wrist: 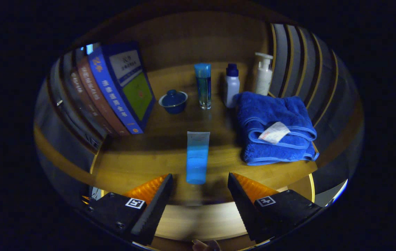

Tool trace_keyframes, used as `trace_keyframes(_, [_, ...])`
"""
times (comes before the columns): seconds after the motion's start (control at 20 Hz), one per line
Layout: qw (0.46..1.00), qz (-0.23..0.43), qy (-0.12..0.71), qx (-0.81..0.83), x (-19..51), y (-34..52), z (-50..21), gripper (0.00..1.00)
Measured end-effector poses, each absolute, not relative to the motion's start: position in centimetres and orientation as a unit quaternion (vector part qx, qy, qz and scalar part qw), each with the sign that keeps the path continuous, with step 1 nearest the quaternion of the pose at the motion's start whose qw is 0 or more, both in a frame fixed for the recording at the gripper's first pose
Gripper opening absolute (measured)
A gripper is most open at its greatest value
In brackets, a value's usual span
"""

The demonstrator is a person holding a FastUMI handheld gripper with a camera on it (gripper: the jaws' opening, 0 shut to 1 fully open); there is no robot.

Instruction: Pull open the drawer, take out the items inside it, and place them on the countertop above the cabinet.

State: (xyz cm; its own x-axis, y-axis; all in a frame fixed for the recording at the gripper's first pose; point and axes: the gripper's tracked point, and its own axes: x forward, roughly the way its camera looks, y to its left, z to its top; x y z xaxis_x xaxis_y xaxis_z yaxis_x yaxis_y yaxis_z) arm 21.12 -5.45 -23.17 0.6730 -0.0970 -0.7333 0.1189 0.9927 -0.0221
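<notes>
Item: blue tube (197, 157), lying flat on the desk (142, 164). Position: 12 o'clock from the tool (200, 186), just ahead of its parted, empty fingers. Long axis: in line with the fingers, near end toward the gap.

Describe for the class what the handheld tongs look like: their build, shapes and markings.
The tongs have two wedge-shaped fingers with ribbed, saw-toothed inner faces, tapering to points. Each sits on a blocky black body with visible screws. Each body carries a small square black-and-white marker. Translucent orange ridged panels lie along the fingers' outer sides. No cables are visible.
</notes>
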Motion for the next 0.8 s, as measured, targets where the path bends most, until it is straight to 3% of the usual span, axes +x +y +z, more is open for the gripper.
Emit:
trace_keyframes(0.4, [0.971,-0.029,0.238,0.024,11.7,-4.0,-15.1,0.99])
trace_keyframes(0.8, [0.978,-0.042,0.205,0.019,1.1,-5.0,-18.0,0.99])
